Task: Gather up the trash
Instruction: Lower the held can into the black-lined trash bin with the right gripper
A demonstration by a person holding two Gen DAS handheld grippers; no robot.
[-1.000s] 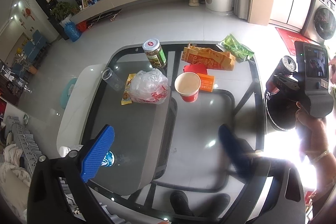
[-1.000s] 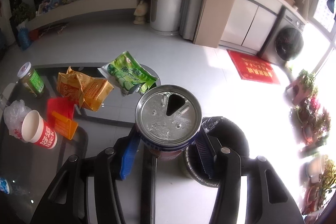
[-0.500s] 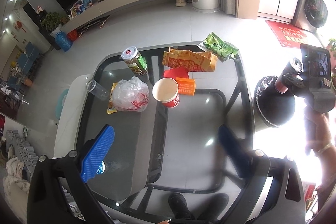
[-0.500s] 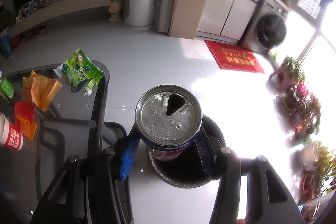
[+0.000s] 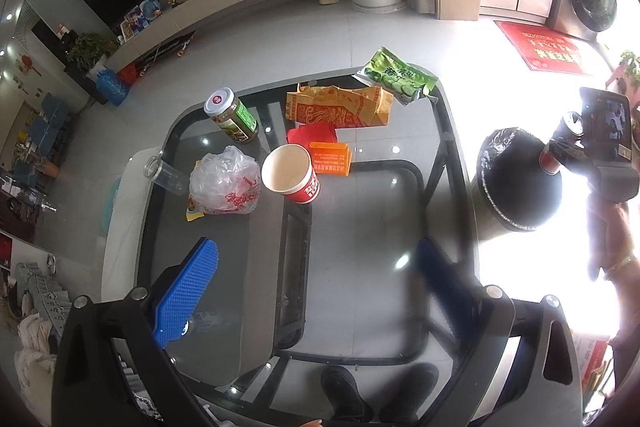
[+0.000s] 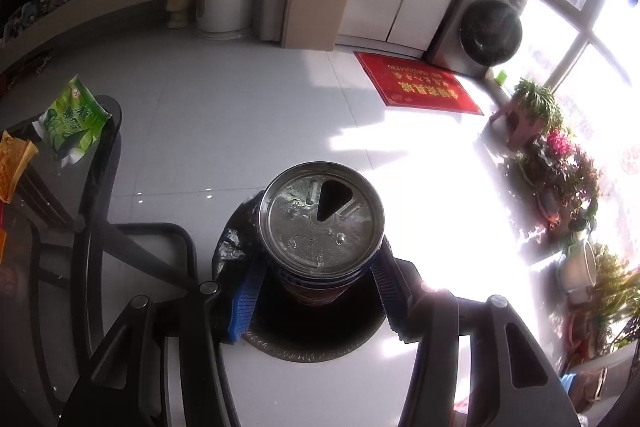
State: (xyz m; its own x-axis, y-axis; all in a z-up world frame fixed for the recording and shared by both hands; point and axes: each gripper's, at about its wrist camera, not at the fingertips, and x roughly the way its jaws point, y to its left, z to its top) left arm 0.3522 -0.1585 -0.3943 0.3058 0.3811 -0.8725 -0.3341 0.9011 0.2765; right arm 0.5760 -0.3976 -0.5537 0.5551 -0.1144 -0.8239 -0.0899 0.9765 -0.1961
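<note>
An opened drink can (image 6: pixel 322 225) sits clamped upright in the right gripper (image 6: pixel 318 291), directly above the black-lined trash bin (image 6: pixel 312 339) on the floor right of the glass table (image 5: pixel 360 267). The left gripper (image 5: pixel 316 291) hangs over the table, jaws spread and empty, with a paper cup (image 5: pixel 291 174) and plastic bag (image 5: pixel 224 181) farther off

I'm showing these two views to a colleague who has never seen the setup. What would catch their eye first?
First, the opened silver-topped drink can, clamped in the right gripper directly above the black-lined round trash bin beside the table. Next, the litter at the far end of the dark glass table: a red paper cup, a crumpled clear plastic bag, an orange paper bag. The left gripper hovers open above the glass.
</note>
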